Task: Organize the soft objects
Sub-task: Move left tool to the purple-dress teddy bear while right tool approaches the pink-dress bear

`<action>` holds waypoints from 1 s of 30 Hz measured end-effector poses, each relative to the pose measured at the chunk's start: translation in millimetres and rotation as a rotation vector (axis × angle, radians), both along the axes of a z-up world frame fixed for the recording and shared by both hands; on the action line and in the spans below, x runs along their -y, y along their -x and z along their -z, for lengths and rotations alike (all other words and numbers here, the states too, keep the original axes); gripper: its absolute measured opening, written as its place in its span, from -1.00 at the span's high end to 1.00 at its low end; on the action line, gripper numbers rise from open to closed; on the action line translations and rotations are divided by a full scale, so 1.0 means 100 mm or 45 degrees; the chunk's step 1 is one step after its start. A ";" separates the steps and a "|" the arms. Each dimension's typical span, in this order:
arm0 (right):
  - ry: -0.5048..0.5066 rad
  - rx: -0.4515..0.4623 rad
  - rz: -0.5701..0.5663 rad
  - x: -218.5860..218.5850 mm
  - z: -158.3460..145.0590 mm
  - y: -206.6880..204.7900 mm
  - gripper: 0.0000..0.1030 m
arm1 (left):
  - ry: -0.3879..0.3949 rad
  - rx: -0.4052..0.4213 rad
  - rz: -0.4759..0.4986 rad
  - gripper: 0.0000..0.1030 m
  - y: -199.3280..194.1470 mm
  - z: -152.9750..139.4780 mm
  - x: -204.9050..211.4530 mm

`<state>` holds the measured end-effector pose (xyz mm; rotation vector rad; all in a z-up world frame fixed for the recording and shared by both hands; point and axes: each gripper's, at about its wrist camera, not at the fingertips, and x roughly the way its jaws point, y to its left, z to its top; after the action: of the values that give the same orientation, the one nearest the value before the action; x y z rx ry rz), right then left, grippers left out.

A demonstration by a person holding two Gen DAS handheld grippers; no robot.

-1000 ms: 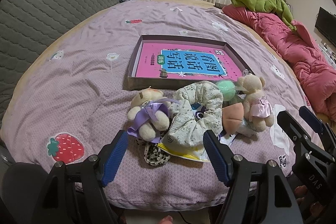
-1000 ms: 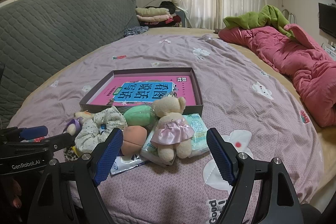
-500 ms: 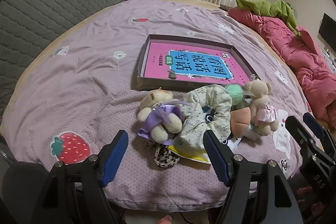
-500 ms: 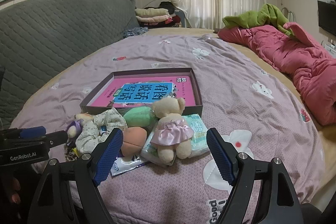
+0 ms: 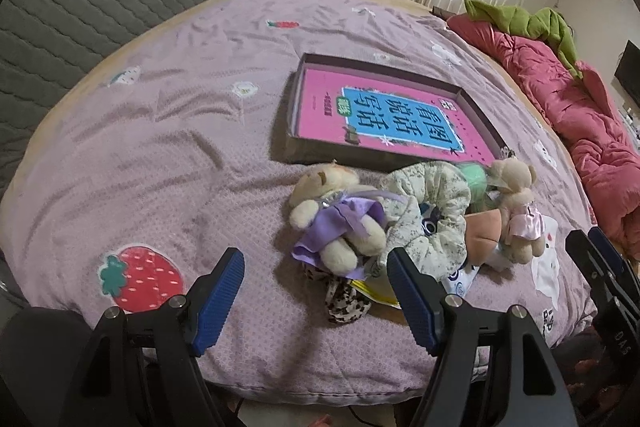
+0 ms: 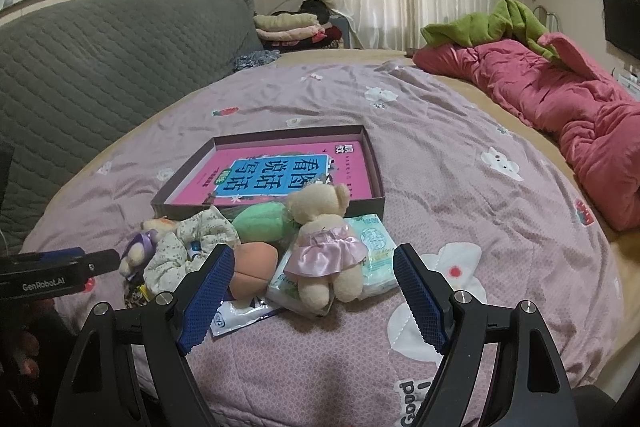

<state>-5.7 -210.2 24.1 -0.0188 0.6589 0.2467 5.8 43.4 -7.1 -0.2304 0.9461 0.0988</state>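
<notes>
Left wrist view: the left gripper [image 5: 316, 291] is held wide open and empty above the bedspread [image 5: 160, 155], the lilac-dressed bear [image 5: 336, 219] at twelve o'clock. Right gripper [image 6: 314, 291] is likewise spread, the pink-dressed bear [image 6: 324, 247] seen at its twelve o'clock, beside the shallow box [image 6: 376, 179].

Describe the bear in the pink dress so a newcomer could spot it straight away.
Find the shallow box holding a pink book on the purple bedspread. In the toy pile at its near edge, the bear in the pink dress sits on a tissue pack. The other bear wears purple.
</notes>
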 end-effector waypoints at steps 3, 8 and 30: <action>-0.002 -0.008 -0.002 0.00 0.01 -0.02 -0.60 | 0.005 -0.009 0.018 -0.42 -0.04 0.04 0.05; -0.009 -0.025 0.000 0.01 0.04 -0.05 -0.60 | -0.008 -0.029 0.022 -0.42 -0.14 0.12 0.08; 0.016 -0.102 0.027 0.14 0.18 -0.48 -0.60 | 0.058 -0.052 -0.082 -0.42 -0.41 0.27 -0.26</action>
<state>41.8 -224.2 5.9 -0.0142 0.7398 0.2239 47.2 69.3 -34.1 -0.3024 0.9825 0.1416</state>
